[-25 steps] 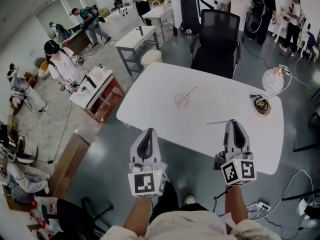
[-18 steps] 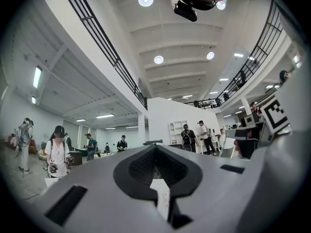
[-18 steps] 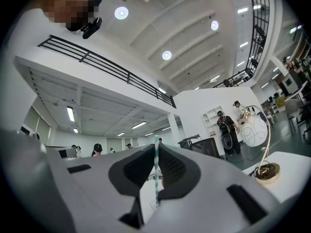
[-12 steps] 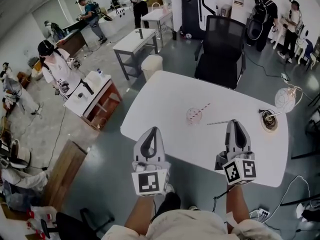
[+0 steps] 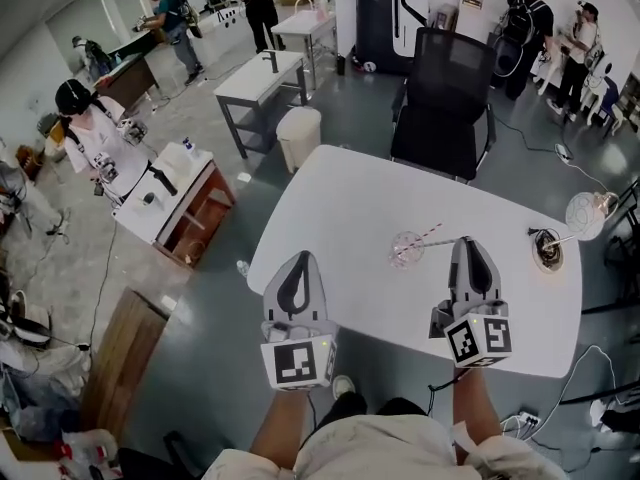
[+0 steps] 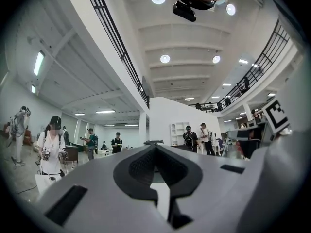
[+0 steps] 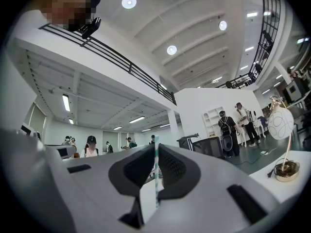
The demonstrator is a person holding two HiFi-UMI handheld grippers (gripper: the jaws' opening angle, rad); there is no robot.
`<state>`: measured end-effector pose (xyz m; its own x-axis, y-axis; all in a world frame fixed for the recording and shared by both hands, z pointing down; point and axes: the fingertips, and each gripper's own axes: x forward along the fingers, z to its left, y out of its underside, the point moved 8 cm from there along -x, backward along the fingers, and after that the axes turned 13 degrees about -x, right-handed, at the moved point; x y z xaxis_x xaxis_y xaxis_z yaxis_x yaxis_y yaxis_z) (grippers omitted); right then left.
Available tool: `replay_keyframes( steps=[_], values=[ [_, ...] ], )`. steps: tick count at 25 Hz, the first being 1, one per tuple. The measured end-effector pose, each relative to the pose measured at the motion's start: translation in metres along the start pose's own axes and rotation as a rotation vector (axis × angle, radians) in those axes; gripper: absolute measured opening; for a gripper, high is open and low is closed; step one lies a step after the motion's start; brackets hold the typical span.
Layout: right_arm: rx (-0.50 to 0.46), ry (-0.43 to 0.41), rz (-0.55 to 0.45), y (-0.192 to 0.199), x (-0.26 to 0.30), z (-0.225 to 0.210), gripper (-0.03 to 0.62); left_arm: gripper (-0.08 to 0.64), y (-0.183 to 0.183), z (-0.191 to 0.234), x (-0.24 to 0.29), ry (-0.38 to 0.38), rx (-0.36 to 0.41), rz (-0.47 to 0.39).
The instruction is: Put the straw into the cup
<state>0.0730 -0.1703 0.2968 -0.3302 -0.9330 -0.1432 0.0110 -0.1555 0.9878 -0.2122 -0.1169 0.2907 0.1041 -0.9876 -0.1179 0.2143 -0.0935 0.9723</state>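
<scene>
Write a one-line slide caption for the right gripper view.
Right hand-held gripper shut on a thin striped straw.

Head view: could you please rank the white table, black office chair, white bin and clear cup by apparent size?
1. white table
2. black office chair
3. white cylindrical bin, farther off on the floor
4. clear cup

White table (image 5: 340,198) fills centre of the head view, corners rounded; black office chair (image 5: 447,88) at its far edge, upper centre-right; globe lamp (image 5: 585,211) on a round base at the table's right end; white bin (image 5: 298,133) just beside a small grey table (image 5: 258,76), upper left of centre; person in a black cap (image 5: 95,133) near left edge; wooden crate (image 5: 118,358) lower left on grey floor (image 5: 200,298).
</scene>
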Motion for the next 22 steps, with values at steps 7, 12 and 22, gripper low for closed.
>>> replay_keyframes(
  steps=[7,12,22],
  values=[
    [-0.017,0.044,0.038,0.023,0.017,0.004,0.023,0.003,0.021,0.010,0.033,0.071,-0.022,0.045],
    [0.004,0.050,0.072,0.051,0.041,-0.005,0.023,0.003,0.046,0.006,0.063,0.094,-0.026,0.093],
    [0.017,0.022,0.182,0.112,0.080,-0.038,0.023,0.003,0.108,-0.012,0.117,0.081,-0.077,0.199]
  ],
)
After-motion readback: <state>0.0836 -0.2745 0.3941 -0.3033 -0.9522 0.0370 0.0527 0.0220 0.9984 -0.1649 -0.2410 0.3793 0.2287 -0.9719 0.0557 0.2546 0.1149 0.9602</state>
